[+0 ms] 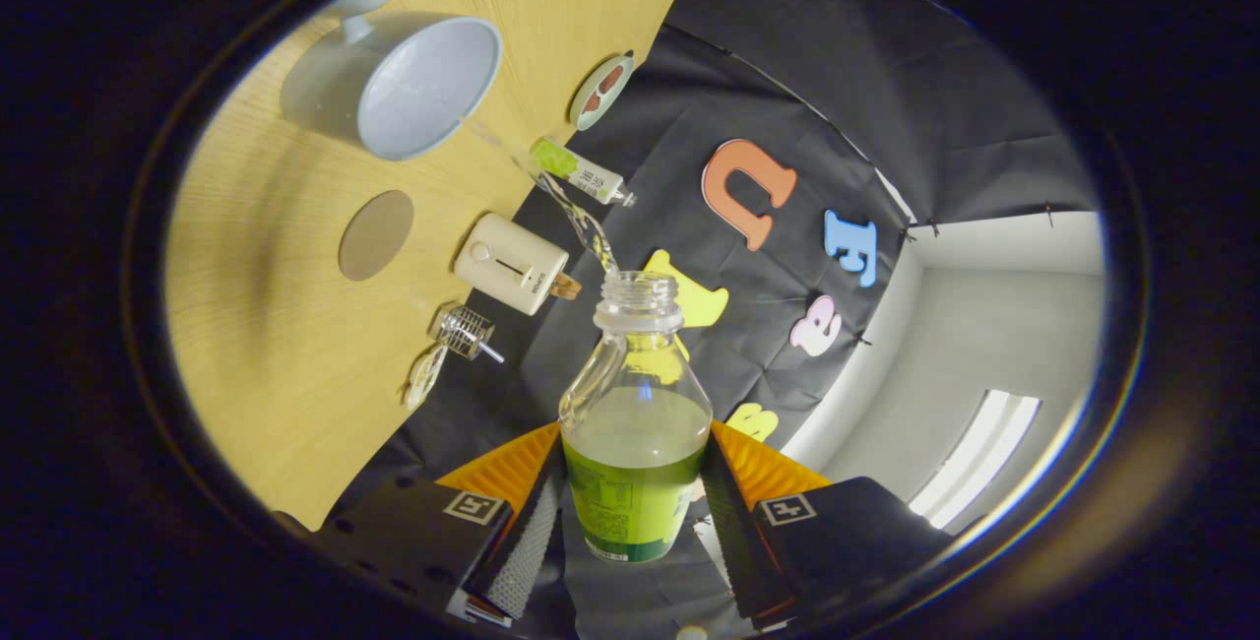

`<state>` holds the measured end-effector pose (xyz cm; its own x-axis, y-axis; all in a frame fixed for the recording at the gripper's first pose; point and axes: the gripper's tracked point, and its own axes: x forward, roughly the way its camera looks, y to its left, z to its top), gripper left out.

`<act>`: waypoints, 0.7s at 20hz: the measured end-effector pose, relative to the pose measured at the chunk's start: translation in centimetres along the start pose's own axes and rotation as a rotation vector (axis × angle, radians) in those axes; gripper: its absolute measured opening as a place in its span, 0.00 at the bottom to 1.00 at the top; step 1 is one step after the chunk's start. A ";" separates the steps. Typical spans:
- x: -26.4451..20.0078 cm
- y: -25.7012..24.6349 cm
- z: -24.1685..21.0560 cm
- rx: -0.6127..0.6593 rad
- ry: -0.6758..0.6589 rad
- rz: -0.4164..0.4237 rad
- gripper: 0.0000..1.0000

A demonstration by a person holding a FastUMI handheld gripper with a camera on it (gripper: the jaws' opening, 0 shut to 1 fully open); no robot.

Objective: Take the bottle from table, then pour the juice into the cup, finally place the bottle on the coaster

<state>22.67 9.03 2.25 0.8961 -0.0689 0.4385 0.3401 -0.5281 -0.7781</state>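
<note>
You are viewing a clear bottle [635,394] carrying a green label and pale, cloudy juice. The cup [399,79] is showing light blue-grey. The round coaster [375,234] is showing flat tan-brown. The surface [266,325] is showing light yellow wood grain. The small box [510,263] is showing cream.

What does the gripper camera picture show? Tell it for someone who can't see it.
The hand-held gripper is shut on an open bottle, tilted so a thin stream of juice runs into a pale cup on the wooden table. Near the cup lie a round coaster, a small white box and a tube.
</note>
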 end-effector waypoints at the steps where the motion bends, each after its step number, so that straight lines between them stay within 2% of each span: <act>1: 0.0 -0.1 0.0 -0.002 -0.001 -0.004 0.80; 14: 0.4 -1.6 -0.3 -0.045 0.017 -0.036 0.80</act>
<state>22.44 9.61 3.76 0.8784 -0.0634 0.4736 0.3583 -0.5683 -0.7407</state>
